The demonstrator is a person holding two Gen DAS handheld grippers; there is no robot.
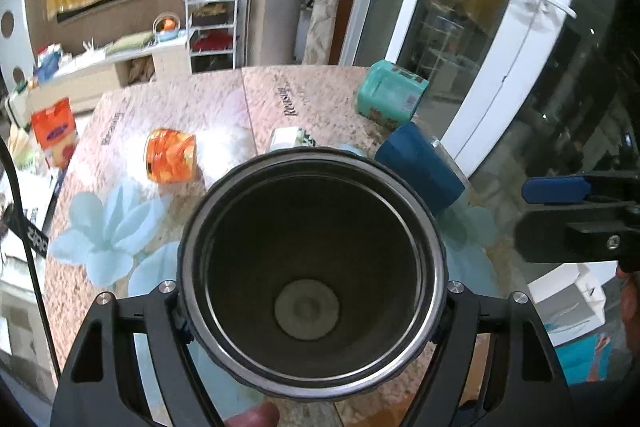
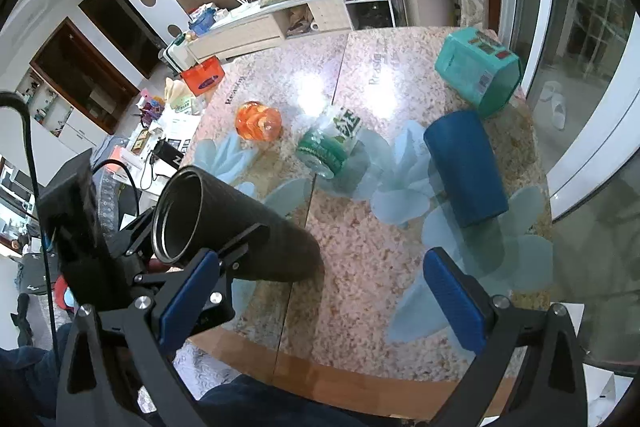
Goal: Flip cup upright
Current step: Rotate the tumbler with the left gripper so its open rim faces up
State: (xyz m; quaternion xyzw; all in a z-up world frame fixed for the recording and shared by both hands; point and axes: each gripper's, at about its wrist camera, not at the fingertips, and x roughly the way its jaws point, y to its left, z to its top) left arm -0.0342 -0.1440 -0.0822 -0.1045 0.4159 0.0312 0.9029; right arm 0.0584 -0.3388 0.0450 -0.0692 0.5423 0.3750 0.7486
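My left gripper (image 1: 312, 301) is shut on a black steel-lined cup (image 1: 312, 267), gripping its sides near the rim; I look straight into its open mouth. In the right wrist view the cup (image 2: 240, 223) is tilted, base on the table, mouth toward the left gripper (image 2: 160, 247). My right gripper (image 2: 324, 301) is open and empty above the table's near edge, to the right of the cup. One of its blue pads (image 1: 556, 189) shows at the right of the left wrist view.
On the floral table (image 2: 360, 247) lie a blue cup on its side (image 2: 464, 167), a green-capped jar (image 2: 328, 143), an orange jar (image 2: 258, 121) and a teal box (image 2: 478, 71). A glass door (image 2: 580, 67) stands to the right. Cluttered furniture lies to the left.
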